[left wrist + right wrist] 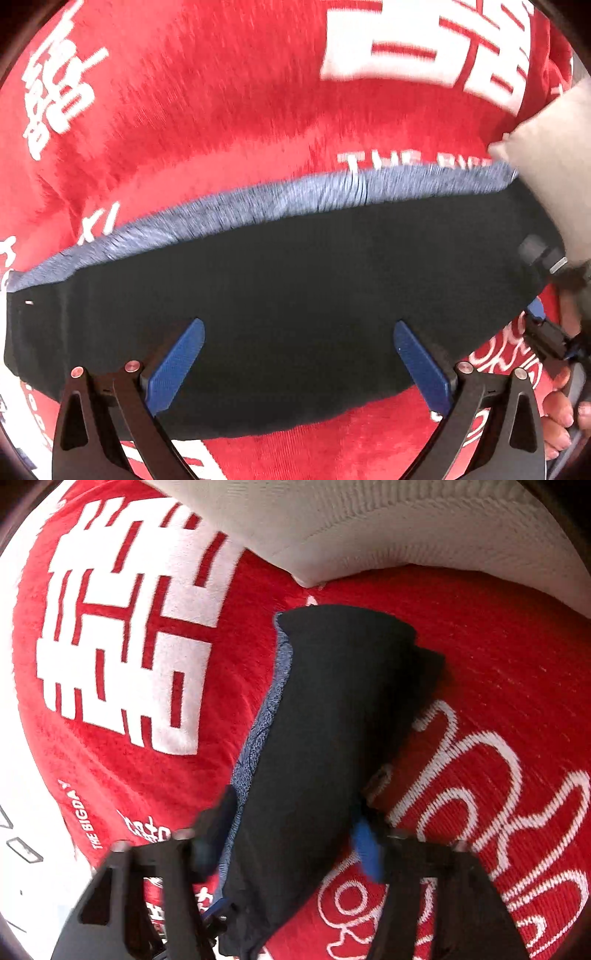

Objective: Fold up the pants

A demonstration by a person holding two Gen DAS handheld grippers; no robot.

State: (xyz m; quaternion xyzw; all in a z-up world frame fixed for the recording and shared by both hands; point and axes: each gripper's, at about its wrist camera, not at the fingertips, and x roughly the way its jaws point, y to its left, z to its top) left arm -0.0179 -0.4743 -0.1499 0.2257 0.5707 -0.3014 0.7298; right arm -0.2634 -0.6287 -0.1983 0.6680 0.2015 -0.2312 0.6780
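pillow (369, 528) crowding pants (332, 720), red blanket (498, 646) open

1 pants (280, 288), 1 red blanket (207, 110), 1 pillow (388, 528), 2 grippers

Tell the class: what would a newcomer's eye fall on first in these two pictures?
First the bright red blanket with big white lettering, filling both views. Next the dark pants, folded into a long band across it, a blue-grey fuzzy lining showing along one edge. A pale cushion lies at the far end.

black pants (295, 280), red white-lettered blanket (207, 110)
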